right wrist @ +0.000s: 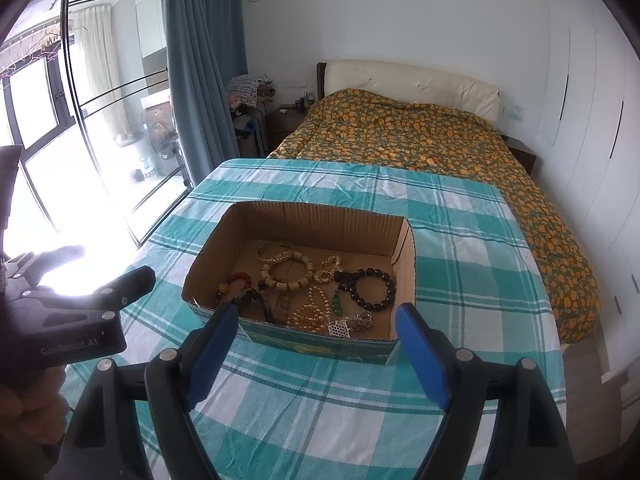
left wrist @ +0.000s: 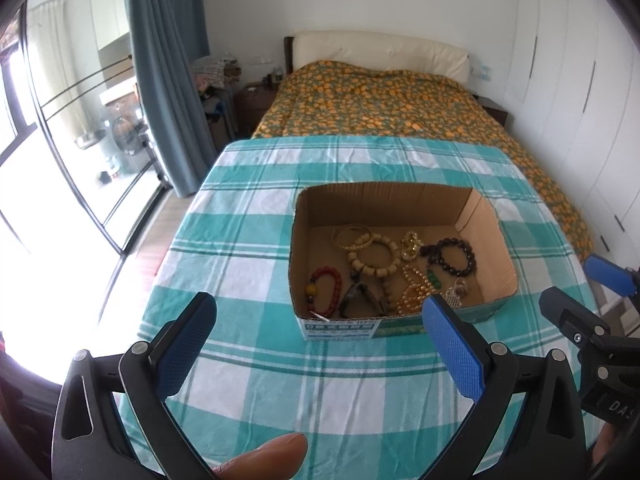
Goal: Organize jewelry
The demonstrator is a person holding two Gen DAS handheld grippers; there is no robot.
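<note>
Jewelry, all that shows of it, lies inside the open brown cardboard box point(left wrist: 400, 208) standing on the teal-and-white checked tablecloth point(left wrist: 256, 248), with none loose on the cloth. Going down in size: a dark round-bead bracelet point(left wrist: 452, 258) toward the right wall, a pale wooden barrel-bead bracelet point(left wrist: 374, 260) mid-floor, thin gold bangles point(left wrist: 350, 236) at the back, a red bead bracelet point(left wrist: 326, 286) at the left, a string of golden pearl-like beads point(left wrist: 416, 292) near the front, and a small green gourd pendant point(left wrist: 433, 278) beside it (several pieces overlap or touch).

Both tools hover short of the box: the left gripper point(left wrist: 320, 316) has its jaws spread wide and empty, and so does the right gripper point(right wrist: 316, 322).

With everything gathered in the box, this fits either the close of collecting or the start of sorting the heap; the pictures cannot settle which. Any pick here would call for a narrow, precise pinch on one piece without snagging its neighbours.
</note>
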